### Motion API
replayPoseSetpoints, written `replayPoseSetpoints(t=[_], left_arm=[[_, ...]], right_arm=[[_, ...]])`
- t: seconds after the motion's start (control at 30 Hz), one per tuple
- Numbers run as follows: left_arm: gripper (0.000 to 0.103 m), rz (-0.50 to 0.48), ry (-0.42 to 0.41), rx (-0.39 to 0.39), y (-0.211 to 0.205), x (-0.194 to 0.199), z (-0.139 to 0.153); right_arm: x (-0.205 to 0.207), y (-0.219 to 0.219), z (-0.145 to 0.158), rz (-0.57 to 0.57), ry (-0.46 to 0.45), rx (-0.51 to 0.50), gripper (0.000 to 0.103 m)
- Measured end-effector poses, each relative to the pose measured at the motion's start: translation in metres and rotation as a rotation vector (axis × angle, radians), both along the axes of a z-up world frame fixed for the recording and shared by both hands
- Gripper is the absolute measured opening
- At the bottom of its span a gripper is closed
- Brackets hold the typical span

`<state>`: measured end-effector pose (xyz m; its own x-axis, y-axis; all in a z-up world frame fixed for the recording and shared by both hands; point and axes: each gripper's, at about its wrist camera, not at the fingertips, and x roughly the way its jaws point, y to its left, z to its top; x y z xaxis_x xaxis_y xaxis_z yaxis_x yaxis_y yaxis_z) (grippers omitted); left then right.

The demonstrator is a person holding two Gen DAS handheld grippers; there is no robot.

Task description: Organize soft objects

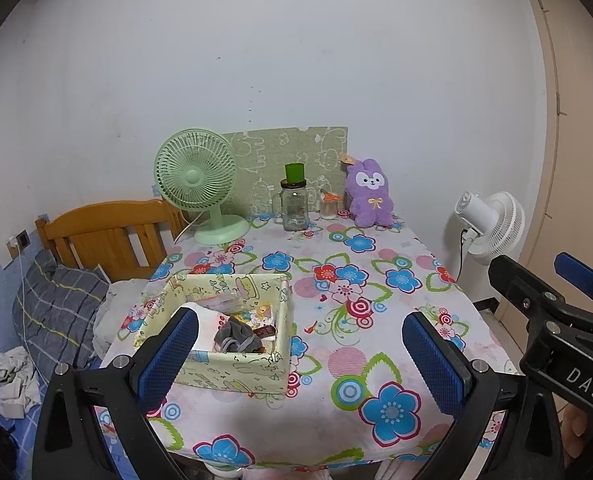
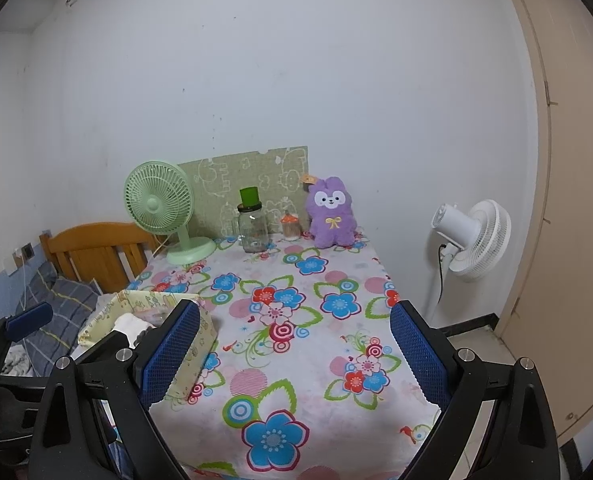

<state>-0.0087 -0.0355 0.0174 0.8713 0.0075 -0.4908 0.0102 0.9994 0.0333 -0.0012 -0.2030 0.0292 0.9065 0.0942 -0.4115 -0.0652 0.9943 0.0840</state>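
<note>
A purple plush rabbit [image 1: 368,194] [image 2: 331,213] sits upright at the far right of the flowered table [image 1: 336,300] [image 2: 296,320], against the wall. A pale yellow fabric box [image 1: 232,372] [image 2: 192,344] stands near the table's front left; inside lie a grey cloth bundle [image 1: 236,338], something white and small packets. My left gripper [image 1: 300,356] hovers open over the table's front edge, its left finger in front of the box. My right gripper [image 2: 294,356] is open too, to the right of the box, with nothing between its fingers.
At the back stand a green desk fan [image 1: 198,184] [image 2: 162,208], a glass jar with a green cup on it [image 1: 295,200] [image 2: 252,222], a small jar [image 1: 329,206] and a green board. A white floor fan [image 1: 490,224] [image 2: 472,240] stands right; a bed with a wooden headboard [image 1: 108,236] lies left.
</note>
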Motion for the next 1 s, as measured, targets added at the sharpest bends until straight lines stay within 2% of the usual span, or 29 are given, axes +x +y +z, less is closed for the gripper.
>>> replayPoseSetpoints(t=[1.0], left_arm=[[0.103,0.011,0.004,0.006,0.0057,0.0048,0.0009]], right_arm=[[0.0049,0.0065,-0.0016,0.008,0.007,-0.004,0.098]])
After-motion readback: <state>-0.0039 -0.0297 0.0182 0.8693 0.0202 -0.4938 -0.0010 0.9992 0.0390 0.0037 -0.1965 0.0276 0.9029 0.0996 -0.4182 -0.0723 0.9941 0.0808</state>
